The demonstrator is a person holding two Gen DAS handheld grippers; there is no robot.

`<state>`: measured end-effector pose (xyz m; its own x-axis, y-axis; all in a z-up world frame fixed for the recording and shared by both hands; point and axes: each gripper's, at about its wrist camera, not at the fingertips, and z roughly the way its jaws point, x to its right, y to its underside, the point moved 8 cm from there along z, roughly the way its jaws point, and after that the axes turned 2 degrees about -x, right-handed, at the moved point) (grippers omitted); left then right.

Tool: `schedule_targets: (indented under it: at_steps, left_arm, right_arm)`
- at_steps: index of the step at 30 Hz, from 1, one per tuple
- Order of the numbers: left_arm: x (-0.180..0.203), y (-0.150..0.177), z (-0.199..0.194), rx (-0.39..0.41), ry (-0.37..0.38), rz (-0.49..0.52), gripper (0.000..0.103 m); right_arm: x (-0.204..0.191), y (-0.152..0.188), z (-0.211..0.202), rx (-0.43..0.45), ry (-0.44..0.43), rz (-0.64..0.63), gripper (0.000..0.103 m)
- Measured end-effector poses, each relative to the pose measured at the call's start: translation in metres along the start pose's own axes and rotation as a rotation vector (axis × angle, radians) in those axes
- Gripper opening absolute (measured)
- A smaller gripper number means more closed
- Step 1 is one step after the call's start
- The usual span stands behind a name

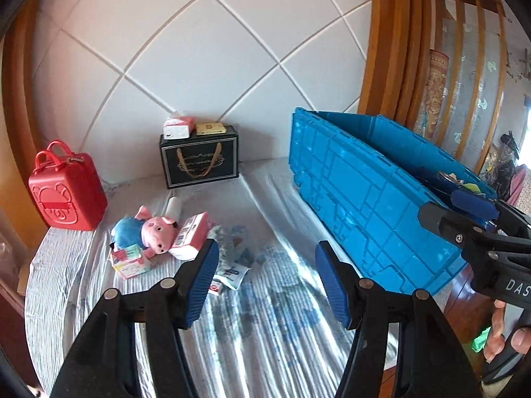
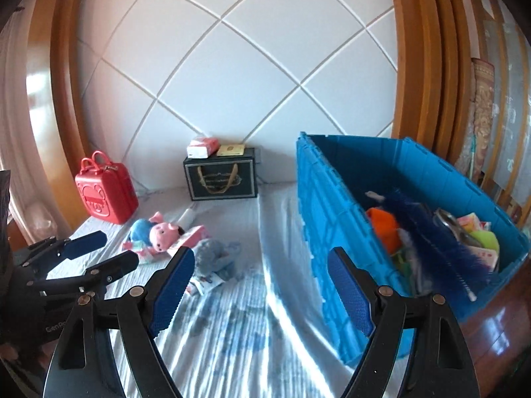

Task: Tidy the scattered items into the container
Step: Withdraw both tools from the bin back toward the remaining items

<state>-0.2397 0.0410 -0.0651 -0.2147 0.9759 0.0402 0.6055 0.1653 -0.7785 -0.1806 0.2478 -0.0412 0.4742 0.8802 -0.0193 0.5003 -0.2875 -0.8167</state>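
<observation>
Both hand-held grippers, left (image 1: 267, 267) and right (image 2: 260, 283), gape wide and empty beside the blue plastic crate (image 2: 335, 205); the pink plush pig (image 1: 154, 230) lies on the bed left of it, beyond the left hand-held gripper.

The crate (image 2: 335, 232) stands right on the bed (image 2: 232, 331), a brush (image 2: 431, 242) in it. Left lies the pig (image 1: 149, 232) among boxes (image 1: 190, 237). Behind, a case (image 1: 66, 192) and bag (image 1: 199, 161) carrying 2 packs (image 1: 179, 127).

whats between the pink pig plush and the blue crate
In the right wrist view: a grey plush and small packets, then bare sheet up to the blue crate.
</observation>
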Motion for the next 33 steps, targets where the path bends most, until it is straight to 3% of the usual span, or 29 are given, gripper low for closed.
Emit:
schedule_targets:
  at_steps: [6,12,20,28,33]
  left_arm:
    - [-0.066,0.008,0.015,-0.022,-0.12,-0.103,0.06]
    - [-0.114,0.026,0.058,-0.11,-0.221,-0.174,0.06]
    - [-0.144,0.073,0.139,-0.258,-0.307,-0.237,0.06]
    - [-0.139,0.119,0.238,-0.422,-0.25,-0.296,0.06]
    - [-0.132,0.136,0.288,-0.479,-0.199,-0.332,0.06]
  right_arm:
    - [-0.046,0.005,0.047,-0.063,-0.081,-0.036,0.083]
    - [-0.057,0.007,0.114,-0.109,-0.134,-0.046,0.083]
    - [-0.06,0.049,0.216,-0.306,-0.218,-0.038,0.083]
    - [-0.056,0.097,0.29,-0.473,-0.232,-0.032,0.083]
    - [-0.041,0.123,0.326,-0.558,-0.205,-0.008,0.083]
